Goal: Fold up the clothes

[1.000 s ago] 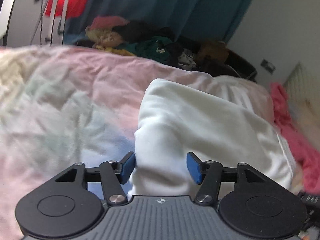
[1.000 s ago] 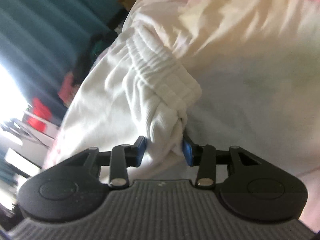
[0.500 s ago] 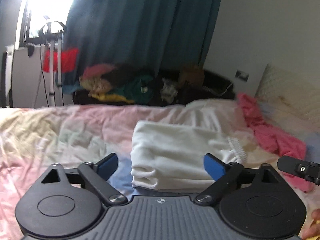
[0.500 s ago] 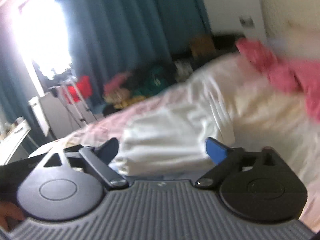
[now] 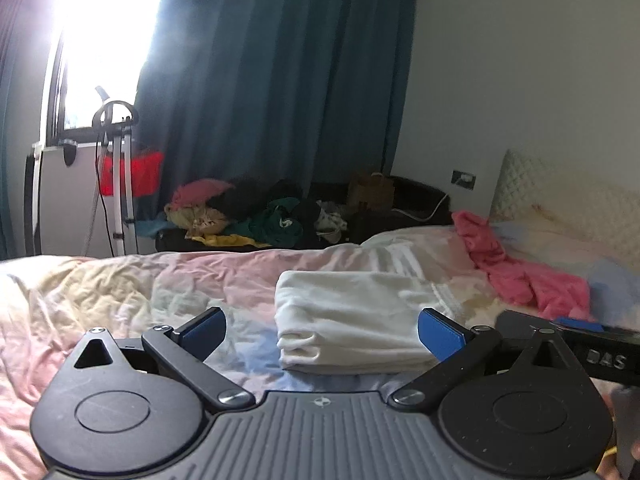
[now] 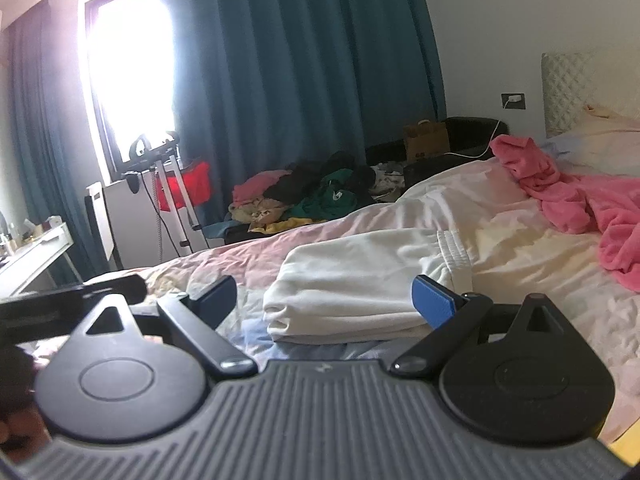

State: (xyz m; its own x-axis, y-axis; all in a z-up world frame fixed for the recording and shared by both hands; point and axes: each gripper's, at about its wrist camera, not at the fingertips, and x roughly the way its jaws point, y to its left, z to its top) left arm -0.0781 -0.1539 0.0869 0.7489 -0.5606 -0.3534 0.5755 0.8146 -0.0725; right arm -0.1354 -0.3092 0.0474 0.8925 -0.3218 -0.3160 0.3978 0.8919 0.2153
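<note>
A folded white garment [image 5: 352,316] lies in a neat stack on the pastel bed cover [image 5: 120,292]; it also shows in the right wrist view [image 6: 360,284], with its ribbed waistband to the right. My left gripper [image 5: 322,330] is open and empty, raised and pulled back from the stack. My right gripper [image 6: 324,298] is open and empty too, held back from the stack. Part of the right gripper shows at the right edge of the left wrist view [image 5: 592,354].
A pink garment [image 5: 520,272] lies crumpled on the bed right of the stack, also in the right wrist view [image 6: 580,200]. A heap of mixed clothes [image 5: 256,220] sits beyond the bed under the teal curtain [image 5: 280,100]. A padded headboard [image 5: 568,196] stands at right.
Both grippers let go of the white garment, opened wide and drew up and back from it. The garment now lies folded on the bed.
</note>
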